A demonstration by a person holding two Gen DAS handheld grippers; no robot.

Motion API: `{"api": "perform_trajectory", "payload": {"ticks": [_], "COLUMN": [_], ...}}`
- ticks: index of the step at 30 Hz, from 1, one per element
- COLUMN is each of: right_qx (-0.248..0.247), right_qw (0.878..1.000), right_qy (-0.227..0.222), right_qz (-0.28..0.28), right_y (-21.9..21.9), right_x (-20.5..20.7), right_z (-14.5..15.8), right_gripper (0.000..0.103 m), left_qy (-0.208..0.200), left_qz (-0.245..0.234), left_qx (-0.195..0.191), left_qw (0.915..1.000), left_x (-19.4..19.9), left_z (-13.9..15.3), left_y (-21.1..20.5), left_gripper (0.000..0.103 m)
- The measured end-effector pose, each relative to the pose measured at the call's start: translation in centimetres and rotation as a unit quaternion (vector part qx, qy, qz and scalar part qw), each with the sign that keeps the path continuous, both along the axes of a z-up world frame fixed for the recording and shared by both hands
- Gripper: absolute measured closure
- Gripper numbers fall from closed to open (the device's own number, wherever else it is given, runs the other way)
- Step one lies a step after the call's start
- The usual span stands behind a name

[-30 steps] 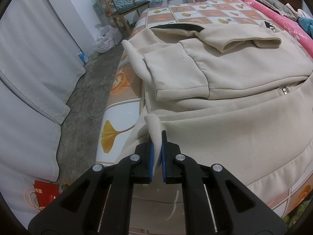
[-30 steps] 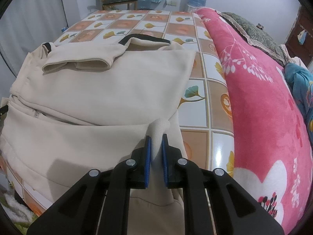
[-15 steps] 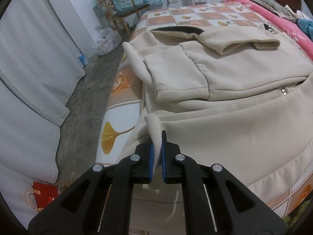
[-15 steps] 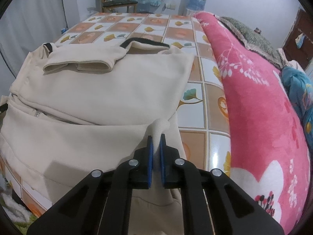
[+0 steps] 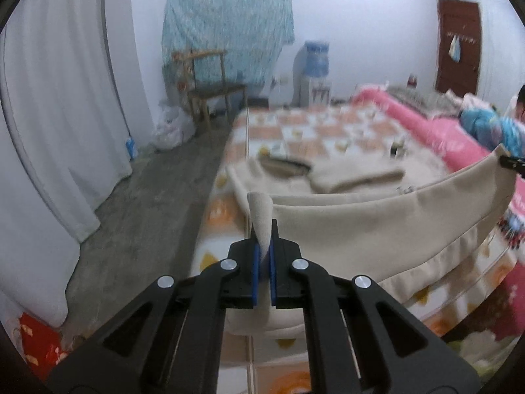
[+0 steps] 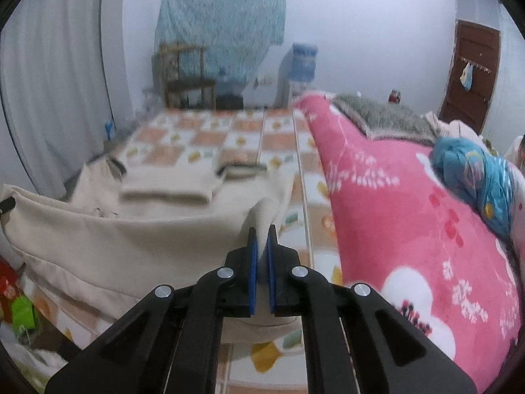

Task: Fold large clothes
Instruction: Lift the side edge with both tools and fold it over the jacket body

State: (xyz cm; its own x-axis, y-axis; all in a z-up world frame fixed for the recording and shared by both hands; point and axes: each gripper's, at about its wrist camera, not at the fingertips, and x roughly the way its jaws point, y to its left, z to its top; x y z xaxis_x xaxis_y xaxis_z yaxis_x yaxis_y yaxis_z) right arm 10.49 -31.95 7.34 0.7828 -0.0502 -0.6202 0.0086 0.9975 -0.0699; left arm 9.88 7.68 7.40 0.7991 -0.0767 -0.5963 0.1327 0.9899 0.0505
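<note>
Since the earlier frames, both cameras have tilted up from the bed surface toward the far wall, and the views are now motion-blurred. The hem (image 5: pixel 387 229) of the beige jacket (image 6: pixel 137 236), previously lying flat on the checked bed sheet (image 6: pixel 210 138), is now raised clear of it and hangs as a taut band between the left gripper (image 5: pixel 264 229) and the right gripper (image 6: pixel 261 231). The folded sleeves (image 5: pixel 357 175) now appear farther away and lower behind that raised edge.

A home bedroom: a bed (image 6: pixel 229 138) under a tiled sheet, pink blanket (image 6: pixel 393 229), curtains (image 5: pixel 65 131), chair (image 5: pixel 210 88), water dispenser (image 5: pixel 313 72), wooden door (image 6: pixel 469 75).
</note>
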Motion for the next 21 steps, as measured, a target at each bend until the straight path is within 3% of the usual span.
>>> {"api": "perform_trajectory", "payload": {"ticks": [3, 6, 10, 14, 17, 19, 21], "right_qx": [-0.006, -0.013, 0.01, 0.023, 0.047, 0.06, 0.047], "right_qw": [1.0, 0.999, 0.999, 0.999, 0.997, 0.992, 0.987], "right_qy": [-0.024, -0.042, -0.04, -0.007, 0.057, 0.113, 0.154], "right_qz": [0.007, 0.016, 0.026, 0.028, 0.024, 0.013, -0.019], "right_y": [-0.2, -0.7, -2.1, -2.8, -3.5, -4.2, -5.2], "right_x": [2.2, 6.3, 13.0, 20.0, 25.1, 27.6, 29.2], "right_z": [1.4, 2.4, 2.8, 0.4, -4.7, -8.3, -11.2], "right_gripper": [0.098, 0.098, 0.098, 0.098, 0.097, 0.092, 0.09], "left_qy": [-0.029, -0.056, -0.05, 0.017, 0.096, 0.129, 0.156], "left_qz": [-0.012, -0.018, -0.024, -0.029, -0.024, -0.009, 0.01], "left_qx": [-0.009, 0.012, 0.021, 0.022, 0.013, 0.032, 0.031], "left_qw": [0.9995, 0.9982, 0.9983, 0.9992, 0.995, 0.9911, 0.9872], "left_x": [2.2, 6.3, 13.7, 22.4, 27.4, 28.9, 30.1], "left_z": [2.1, 3.3, 3.1, -0.7, -5.9, -9.0, -11.3], "left_y": [-0.1, -0.6, -0.8, -0.9, -0.8, -0.9, 0.1], "left_gripper": [0.099, 0.099, 0.099, 0.099, 0.096, 0.09, 0.076]}}
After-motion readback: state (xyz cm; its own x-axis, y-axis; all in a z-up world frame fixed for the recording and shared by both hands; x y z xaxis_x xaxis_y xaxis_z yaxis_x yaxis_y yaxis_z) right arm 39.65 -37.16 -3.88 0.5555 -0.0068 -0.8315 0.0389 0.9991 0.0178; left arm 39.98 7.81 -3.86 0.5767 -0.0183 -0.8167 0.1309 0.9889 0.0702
